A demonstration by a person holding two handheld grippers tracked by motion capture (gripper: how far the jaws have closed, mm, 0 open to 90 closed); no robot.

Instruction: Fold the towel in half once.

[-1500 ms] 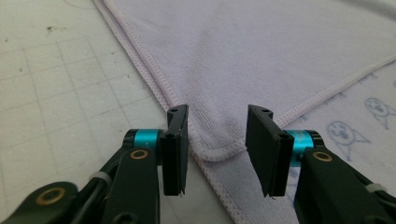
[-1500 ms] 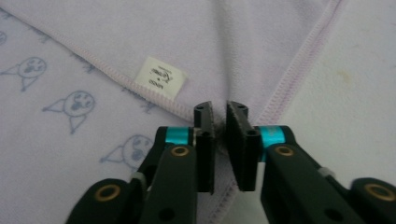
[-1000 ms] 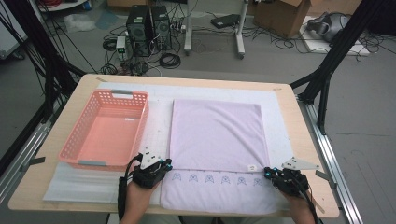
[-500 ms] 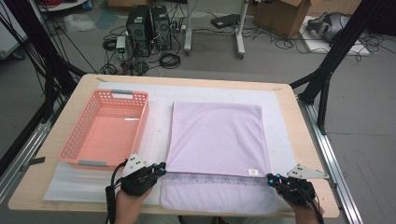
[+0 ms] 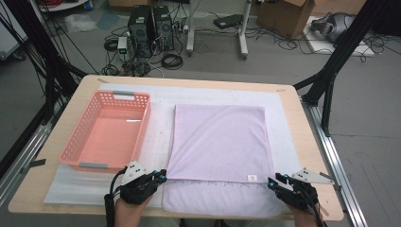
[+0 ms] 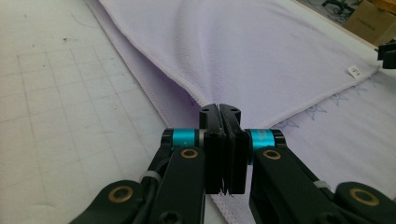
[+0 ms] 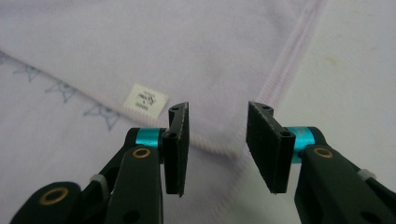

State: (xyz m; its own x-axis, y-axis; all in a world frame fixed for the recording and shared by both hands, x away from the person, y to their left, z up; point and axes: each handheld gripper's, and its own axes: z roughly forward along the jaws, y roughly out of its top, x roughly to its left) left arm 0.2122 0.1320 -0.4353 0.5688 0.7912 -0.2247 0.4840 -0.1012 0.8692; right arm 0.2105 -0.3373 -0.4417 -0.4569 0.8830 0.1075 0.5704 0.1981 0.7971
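The left gripper (image 6: 222, 116) has its jaws pressed together on the near-left corner of the folded-over layer of the towel (image 5: 218, 142); in the left gripper view the cloth rises to the jaws in a small tent. The right gripper (image 7: 217, 122) has just been opening: its jaws stand spread, and the near-right corner of the same layer lies between them, resting flat and touching neither pad. The small white label (image 7: 147, 99) sits at about ten o'clock from these jaws.

In the high view the towel lies in the middle of the table (image 5: 302, 127), the folded edge running from nine to three o'clock between the two hands. From the left gripper (image 5: 158, 177) the cloth spreads toward one o'clock, from the right gripper (image 5: 274, 182) toward eleven o'clock. The pink basket (image 5: 106, 135) stands at the left, apart from the towel. I judge that the left corner must be let go next.
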